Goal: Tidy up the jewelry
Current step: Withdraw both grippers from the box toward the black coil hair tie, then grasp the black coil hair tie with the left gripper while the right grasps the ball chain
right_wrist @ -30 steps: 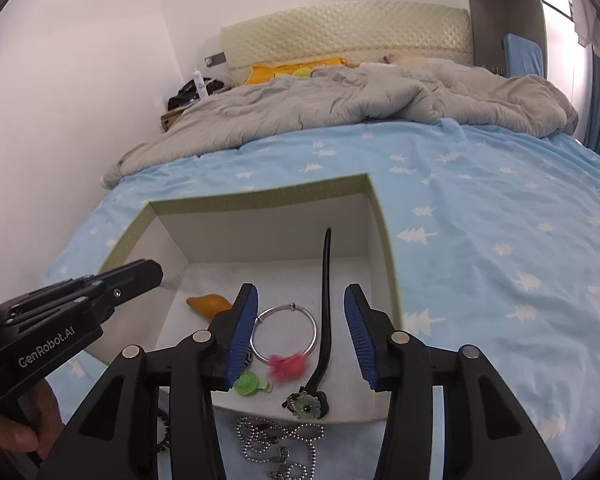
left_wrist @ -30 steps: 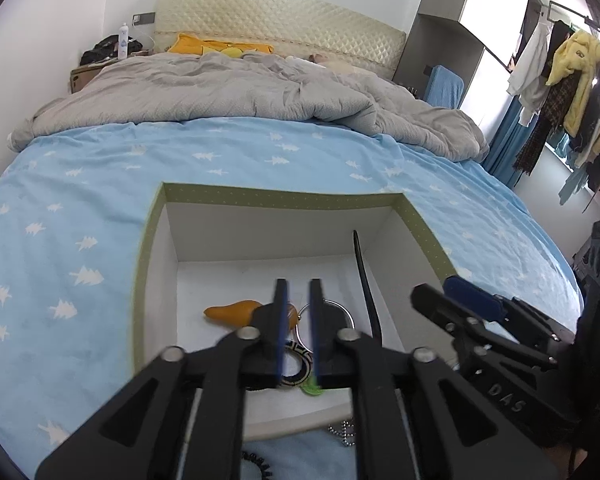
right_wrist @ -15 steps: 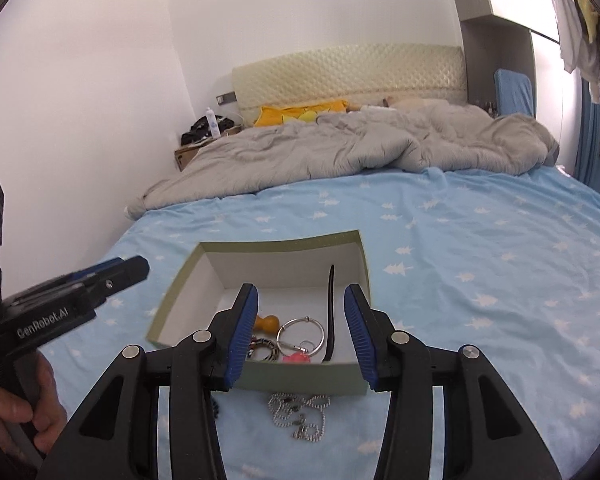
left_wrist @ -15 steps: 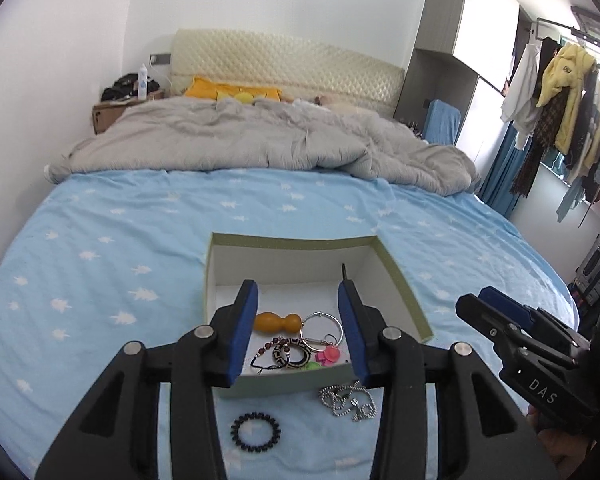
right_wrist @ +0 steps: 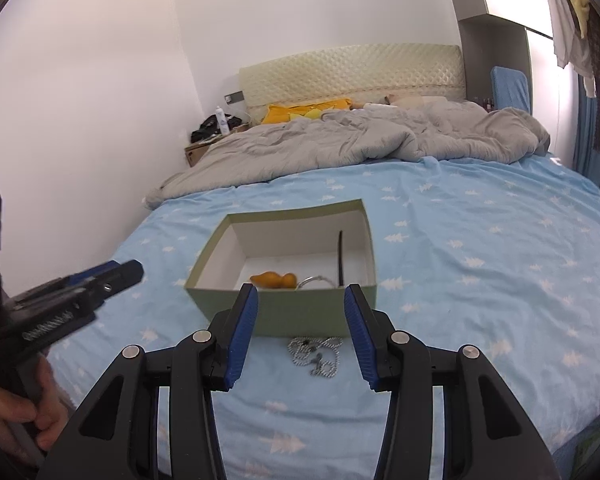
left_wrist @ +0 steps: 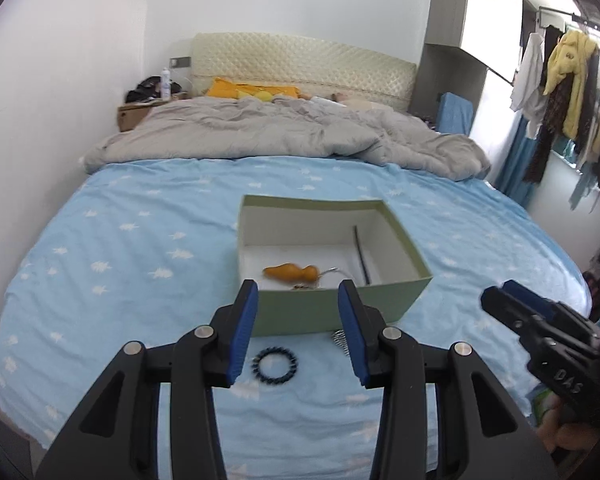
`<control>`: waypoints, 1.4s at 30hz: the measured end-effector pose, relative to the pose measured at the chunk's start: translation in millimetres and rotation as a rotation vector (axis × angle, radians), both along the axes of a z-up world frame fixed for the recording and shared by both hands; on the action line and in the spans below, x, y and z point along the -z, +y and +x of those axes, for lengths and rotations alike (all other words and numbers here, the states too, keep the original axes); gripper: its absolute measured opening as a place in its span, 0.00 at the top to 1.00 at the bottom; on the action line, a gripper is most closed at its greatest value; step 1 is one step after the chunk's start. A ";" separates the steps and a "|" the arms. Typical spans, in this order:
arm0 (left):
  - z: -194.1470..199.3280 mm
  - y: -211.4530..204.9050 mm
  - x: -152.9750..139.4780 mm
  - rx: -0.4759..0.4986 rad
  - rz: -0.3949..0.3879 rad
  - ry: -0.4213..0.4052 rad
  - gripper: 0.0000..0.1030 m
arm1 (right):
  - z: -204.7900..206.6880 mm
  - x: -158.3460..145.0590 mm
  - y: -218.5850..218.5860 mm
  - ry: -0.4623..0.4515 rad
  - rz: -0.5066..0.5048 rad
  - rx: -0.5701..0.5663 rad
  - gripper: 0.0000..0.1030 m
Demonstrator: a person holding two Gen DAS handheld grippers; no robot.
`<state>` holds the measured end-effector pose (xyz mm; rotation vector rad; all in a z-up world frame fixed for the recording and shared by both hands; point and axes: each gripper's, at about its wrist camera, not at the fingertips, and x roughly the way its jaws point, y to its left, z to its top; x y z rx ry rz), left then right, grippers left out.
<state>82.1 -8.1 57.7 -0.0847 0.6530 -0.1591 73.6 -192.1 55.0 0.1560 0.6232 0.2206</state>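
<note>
A green box (left_wrist: 340, 312) (right_wrist: 300, 316) with a white inside sits on the blue bed. In it lie an orange gourd-shaped piece (left_wrist: 290, 272) (right_wrist: 274, 279), a silver ring (right_wrist: 320, 280) and a black strap (left_wrist: 361, 254) (right_wrist: 341, 258). A black bead bracelet (left_wrist: 275, 364) lies on the sheet in front of the box, between my left fingers. A silver chain (right_wrist: 316, 354) (left_wrist: 340, 340) lies beside it, in front of my right gripper. My left gripper (left_wrist: 298, 332) and right gripper (right_wrist: 300, 334) are both open and empty, held back from the box's near wall.
A grey duvet (left_wrist: 284, 136) is bunched across the far half of the bed, before a cream headboard (left_wrist: 300, 64). A white wall runs along the left. Clothes hang on a rail (left_wrist: 560, 64) at the right. The blue sheet (left_wrist: 120, 248) spreads around the box.
My left gripper opened, released a patterned bracelet into the box and drew back. Both grippers have pulled away from the box toward the bed's near edge and lowered, so the box's contents are partly hidden.
</note>
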 end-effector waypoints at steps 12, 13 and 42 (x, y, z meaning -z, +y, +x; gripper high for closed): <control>-10.0 11.8 77.8 -0.005 -0.034 0.161 0.59 | -23.6 69.9 8.8 0.089 -0.033 -0.033 0.58; -9.4 12.9 84.3 -0.006 -0.035 0.175 0.59 | -24.4 77.0 8.7 0.102 -0.018 -0.035 0.58; 55.8 10.6 169.2 -0.002 0.034 0.294 0.78 | 72.1 178.3 30.9 0.252 -0.097 -0.075 0.39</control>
